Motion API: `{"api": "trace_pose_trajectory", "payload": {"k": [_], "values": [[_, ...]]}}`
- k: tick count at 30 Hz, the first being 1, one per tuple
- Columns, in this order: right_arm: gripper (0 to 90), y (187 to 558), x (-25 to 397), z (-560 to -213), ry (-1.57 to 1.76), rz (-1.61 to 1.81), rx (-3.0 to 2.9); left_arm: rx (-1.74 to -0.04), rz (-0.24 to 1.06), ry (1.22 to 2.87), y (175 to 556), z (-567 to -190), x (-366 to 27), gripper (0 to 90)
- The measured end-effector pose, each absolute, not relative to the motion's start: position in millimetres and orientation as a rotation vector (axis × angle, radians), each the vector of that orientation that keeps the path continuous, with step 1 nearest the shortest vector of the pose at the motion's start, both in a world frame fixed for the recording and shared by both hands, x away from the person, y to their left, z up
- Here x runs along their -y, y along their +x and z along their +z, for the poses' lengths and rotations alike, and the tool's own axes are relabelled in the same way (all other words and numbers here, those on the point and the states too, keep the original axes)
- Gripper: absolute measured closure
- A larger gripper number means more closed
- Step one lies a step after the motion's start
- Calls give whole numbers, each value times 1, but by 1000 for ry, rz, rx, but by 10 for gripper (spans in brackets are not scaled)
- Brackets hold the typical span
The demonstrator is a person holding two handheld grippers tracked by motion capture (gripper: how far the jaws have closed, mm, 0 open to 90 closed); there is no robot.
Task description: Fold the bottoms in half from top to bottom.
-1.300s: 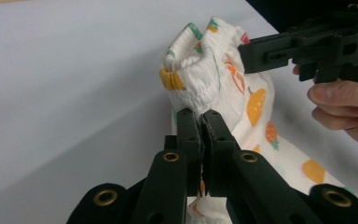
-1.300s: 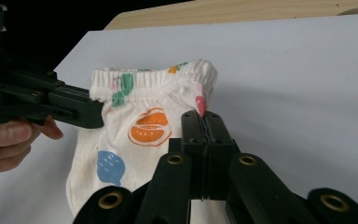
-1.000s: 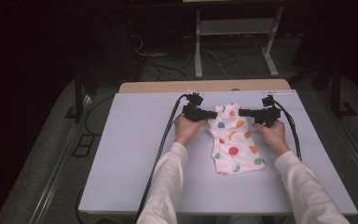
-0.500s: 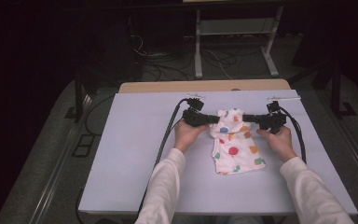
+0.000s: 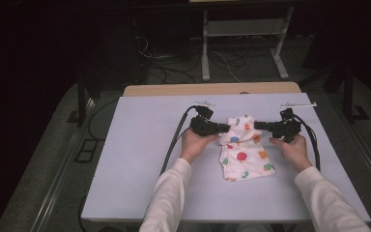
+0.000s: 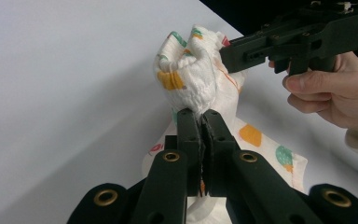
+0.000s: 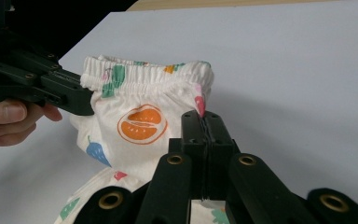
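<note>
Claws pinched opposite ends of the fruit-print garment's [image 5: 244,147] waistband, left claw [image 5: 223,128] and right claw [image 5: 258,125] stretching it crosswise above the surface [image 5: 135,159].

We find no legible text, no label, no brand mark, no number, no sign on any surface, the printed garment [image 5: 244,147] carries fruit motifs only, no lettering, the table [image 5: 125,159] bears no markings we can read
</note>
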State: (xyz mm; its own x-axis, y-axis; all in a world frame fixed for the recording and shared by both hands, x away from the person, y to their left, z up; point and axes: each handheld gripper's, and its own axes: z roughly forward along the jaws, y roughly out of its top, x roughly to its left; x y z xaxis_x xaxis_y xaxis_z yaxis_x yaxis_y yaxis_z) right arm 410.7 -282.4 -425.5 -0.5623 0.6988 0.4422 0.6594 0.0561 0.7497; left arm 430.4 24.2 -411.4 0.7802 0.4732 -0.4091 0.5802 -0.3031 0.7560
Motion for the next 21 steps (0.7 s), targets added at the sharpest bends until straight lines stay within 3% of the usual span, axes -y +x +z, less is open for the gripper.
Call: {"api": "trace_pose_trajectory", "payload": {"k": [21], "values": [[880, 386, 283, -434, 1430, 1556, -2263, -736, -122, 1974, 415, -424, -25, 867]]}}
